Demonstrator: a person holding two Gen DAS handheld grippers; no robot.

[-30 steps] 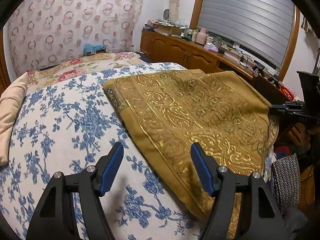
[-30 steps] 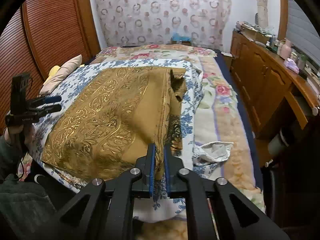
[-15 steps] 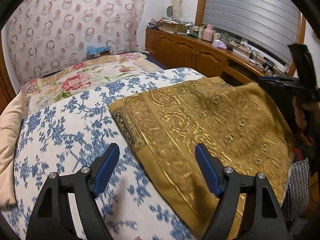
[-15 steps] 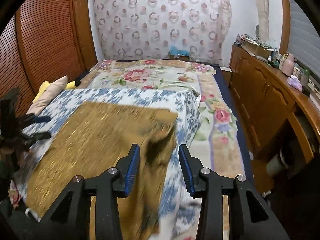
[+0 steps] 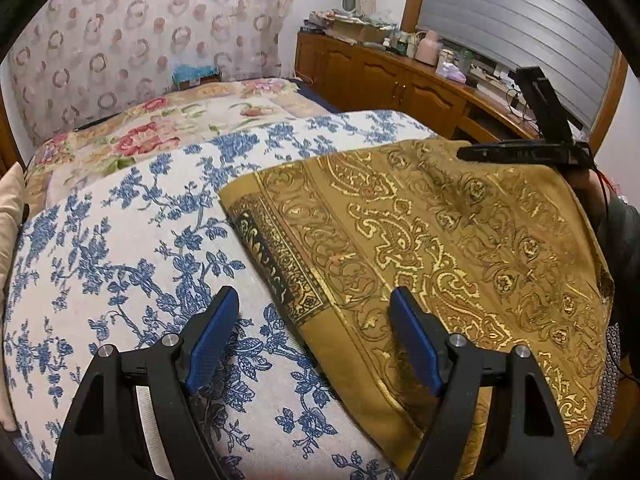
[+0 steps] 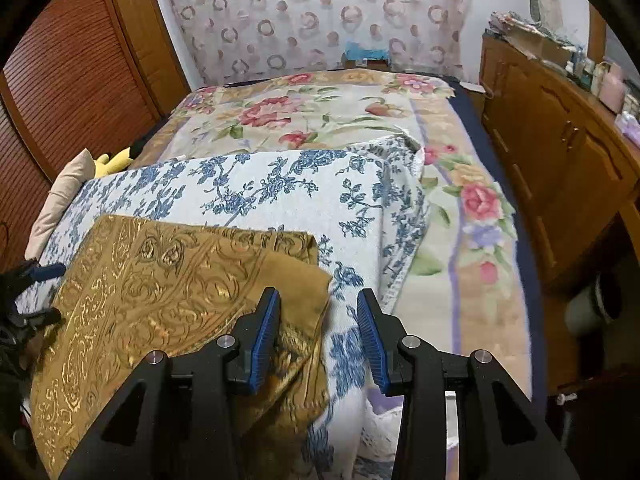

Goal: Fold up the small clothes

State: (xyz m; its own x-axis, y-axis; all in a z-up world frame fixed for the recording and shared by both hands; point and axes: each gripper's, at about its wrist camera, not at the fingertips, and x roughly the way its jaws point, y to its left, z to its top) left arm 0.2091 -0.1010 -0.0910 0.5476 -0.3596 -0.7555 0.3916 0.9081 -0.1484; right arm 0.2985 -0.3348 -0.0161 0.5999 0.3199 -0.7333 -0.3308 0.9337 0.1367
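The right gripper (image 6: 318, 336) has let go of the gold cloth (image 5: 420, 240); its fingers are now apart and empty, with the cloth beside its left finger. The left gripper (image 5: 312, 336) is wide apart, over the cloth's edge. One fold seems finished.

Home bedroom, floral-covered bed (image 6: 320, 120), wooden dresser (image 6: 560, 152), louvred wardrobe doors (image 6: 60, 72)

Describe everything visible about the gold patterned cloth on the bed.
The gold cloth is a mustard fabric with shiny gold paisley scrollwork and a darker ornate border band. It lies folded, mostly flat, on the blue-flowered white cover, its near edge draping over the bed's side. One plain-backed corner is turned over. Neither gripper holds it.
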